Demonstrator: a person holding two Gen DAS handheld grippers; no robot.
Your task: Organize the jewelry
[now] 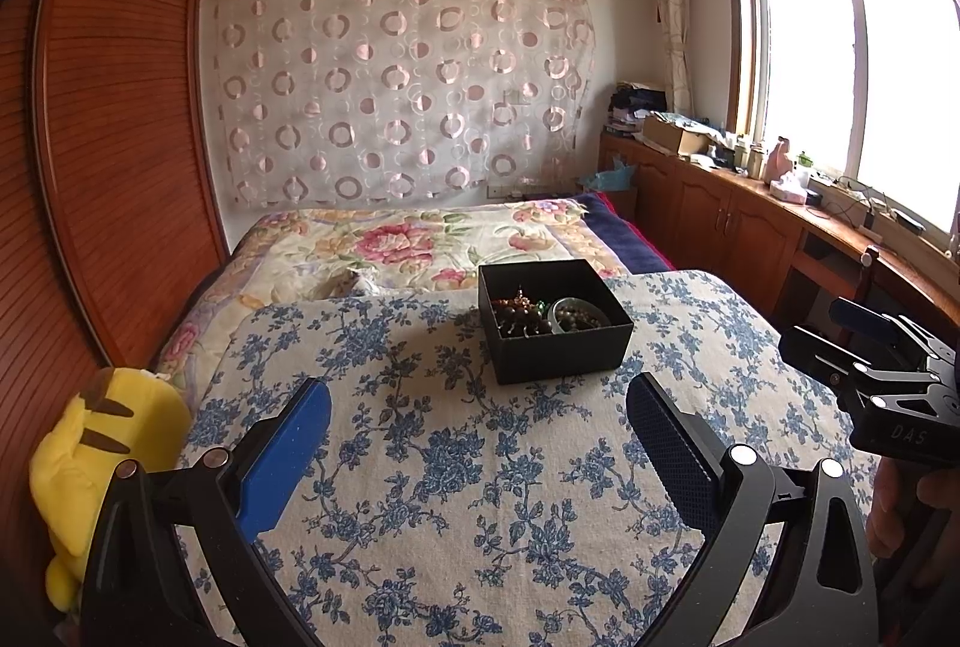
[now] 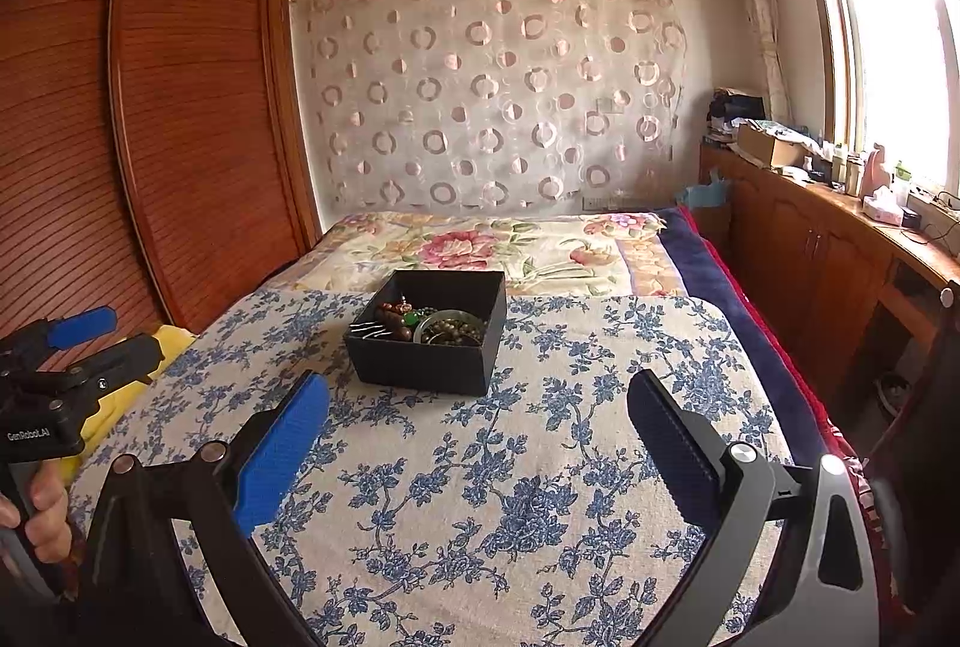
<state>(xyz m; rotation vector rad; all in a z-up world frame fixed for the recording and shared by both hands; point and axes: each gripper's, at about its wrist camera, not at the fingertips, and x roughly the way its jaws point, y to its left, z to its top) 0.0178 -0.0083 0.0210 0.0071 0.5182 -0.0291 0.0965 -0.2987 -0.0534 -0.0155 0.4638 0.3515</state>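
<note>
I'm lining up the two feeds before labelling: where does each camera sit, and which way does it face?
Left wrist: on the left gripper, facing up the bed toward the black box; the right gripper and a hand show at right.
Right wrist: on the right gripper, same heading; the left gripper and hand show at left.
Shared: box, blue floral cloth, window.

The box's near wall hides part of the jewelry, a tangle too small to sort. The plush is cut off at the picture's left edge.
</note>
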